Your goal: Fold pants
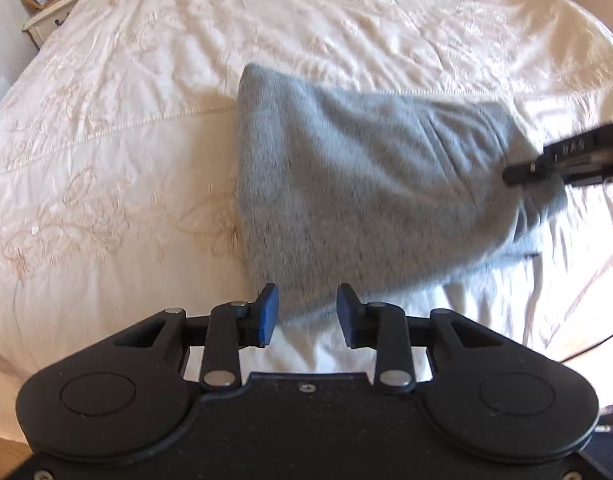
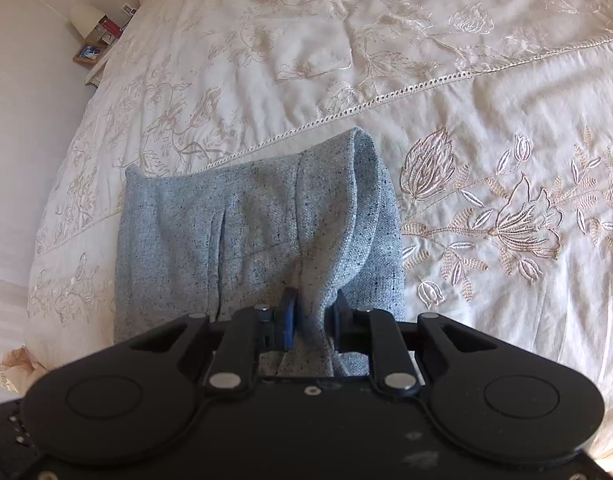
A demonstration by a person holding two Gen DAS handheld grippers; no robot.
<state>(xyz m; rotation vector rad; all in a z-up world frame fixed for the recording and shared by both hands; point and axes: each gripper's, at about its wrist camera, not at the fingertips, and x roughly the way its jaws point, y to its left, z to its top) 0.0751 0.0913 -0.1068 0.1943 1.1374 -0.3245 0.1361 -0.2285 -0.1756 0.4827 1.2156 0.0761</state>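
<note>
Right gripper [image 2: 310, 320] pinches the grey pants [image 2: 242, 232] edge; left gripper [image 1: 307, 312] is spread, probably gripping nothing, with bare bedspread [image 1: 106, 168] to its left.

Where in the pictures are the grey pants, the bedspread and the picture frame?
grey pants [image 2: 234, 224]: right wrist view, on the flat middle of the cloth.
bedspread [image 1: 106, 152]: left wrist view, on a bare embroidered part.
picture frame [image 2: 89, 53]: right wrist view, on its face, far left beside the bed.
</note>
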